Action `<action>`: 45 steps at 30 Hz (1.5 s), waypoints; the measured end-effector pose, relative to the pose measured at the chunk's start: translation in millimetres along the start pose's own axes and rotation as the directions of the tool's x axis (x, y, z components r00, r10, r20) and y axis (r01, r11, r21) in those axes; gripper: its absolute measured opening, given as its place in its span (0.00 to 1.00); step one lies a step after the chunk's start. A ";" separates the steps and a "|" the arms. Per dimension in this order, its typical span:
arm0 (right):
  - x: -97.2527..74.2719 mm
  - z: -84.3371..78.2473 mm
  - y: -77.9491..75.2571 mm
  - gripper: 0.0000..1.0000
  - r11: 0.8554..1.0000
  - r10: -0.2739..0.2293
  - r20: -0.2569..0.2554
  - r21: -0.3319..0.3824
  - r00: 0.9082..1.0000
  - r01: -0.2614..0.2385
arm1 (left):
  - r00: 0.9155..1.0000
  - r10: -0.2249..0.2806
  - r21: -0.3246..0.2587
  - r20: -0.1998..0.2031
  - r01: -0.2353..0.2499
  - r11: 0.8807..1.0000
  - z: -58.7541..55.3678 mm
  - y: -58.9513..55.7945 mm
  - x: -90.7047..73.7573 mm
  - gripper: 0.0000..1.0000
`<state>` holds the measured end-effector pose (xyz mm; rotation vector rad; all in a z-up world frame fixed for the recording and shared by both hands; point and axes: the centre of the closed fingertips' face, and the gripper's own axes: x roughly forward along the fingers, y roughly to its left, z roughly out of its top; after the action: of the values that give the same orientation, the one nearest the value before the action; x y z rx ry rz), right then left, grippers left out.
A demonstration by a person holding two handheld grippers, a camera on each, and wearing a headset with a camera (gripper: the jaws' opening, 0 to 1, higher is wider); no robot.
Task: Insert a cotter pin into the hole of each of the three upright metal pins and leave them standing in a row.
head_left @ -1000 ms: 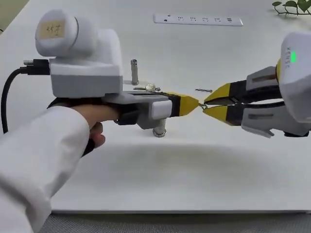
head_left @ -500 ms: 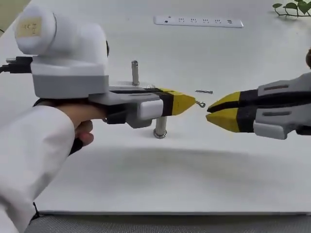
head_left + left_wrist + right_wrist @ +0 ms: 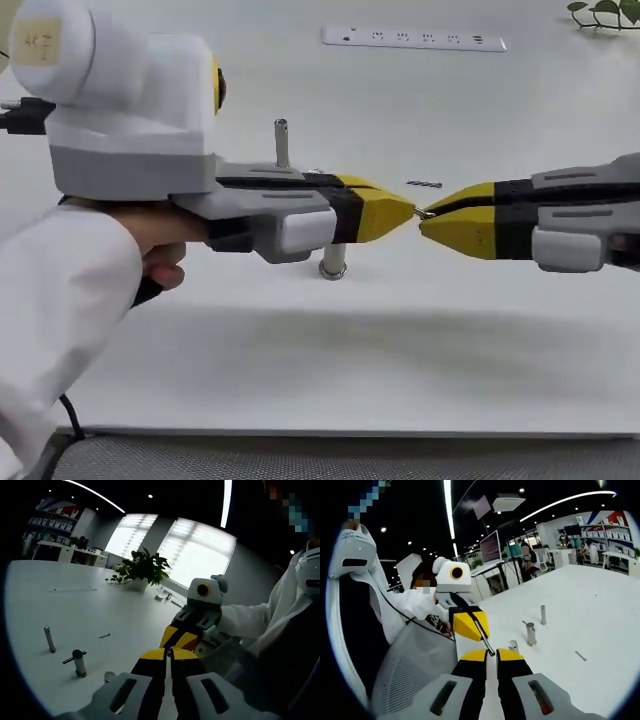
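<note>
Head view, the pass: tip to tip! The left gripper (image 3: pixel 402 211) and right gripper (image 3: pixel 434 221) meet on a thin silver cotter pin (image 3: pixel 423 213). My call: one side stays clamped until the other has it square, legs left free for the hole.
Head view, jaws: both pairs look pressed together on that cotter pin, touching nothing else.
Head view, targets: a short grey steel upright pin (image 3: pixel 333 262) stands just under the left gripper's nose, and a second stands beyond it.
Left gripper view: its own jaws (image 3: pixel 170 653) are closed, the right gripper nose-on. Three upright pins stand off to the jaws' left, and the middle one (image 3: pixel 78 662) already carries a crosswise cotter.
Right gripper view: its own jaws (image 3: pixel 492 654) pinch the cotter pin's near end (image 3: pixel 485 639), which runs ahead to the left gripper's yellow tip.
</note>
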<state>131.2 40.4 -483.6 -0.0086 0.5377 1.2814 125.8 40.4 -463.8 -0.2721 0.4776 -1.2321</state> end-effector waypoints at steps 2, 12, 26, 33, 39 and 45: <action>-0.1 -1.3 2.1 0.00 1.000 0.013 -0.010 -0.006 1.000 -0.013 | 1.000 -0.011 0.011 -0.002 0.011 1.000 -0.2 -1.9 0.1 0.00; -0.4 -4.6 13.2 0.00 0.997 0.072 -0.054 -0.038 0.996 -0.074 | 0.996 -0.073 0.147 -0.052 0.080 0.986 -4.9 -8.4 -4.5 0.00; -2.1 -4.8 28.6 0.00 0.982 0.158 -0.122 -0.083 0.980 -0.169 | 0.983 -0.125 0.280 -0.137 0.159 0.947 -16.6 -16.4 -13.7 0.00; 0.1 -2.1 32.3 0.00 0.977 0.173 -0.133 -0.101 0.976 -0.187 | 0.983 -0.122 0.304 -0.134 0.158 0.940 -18.1 -15.4 -17.4 0.00; 3.1 -0.8 33.8 0.00 0.974 0.175 -0.148 -0.118 0.973 -0.194 | 0.984 -0.104 0.333 -0.145 0.147 0.931 -21.0 -10.0 -19.2 0.00; 5.9 -1.3 35.0 0.00 0.972 0.174 -0.164 -0.128 0.971 -0.196 | 0.985 -0.095 0.330 -0.142 0.137 0.934 -23.7 -4.7 -20.3 0.00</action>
<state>99.9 56.0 -477.0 -0.1811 0.5856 1.5089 105.1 59.5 -478.2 0.0725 0.3504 -1.4293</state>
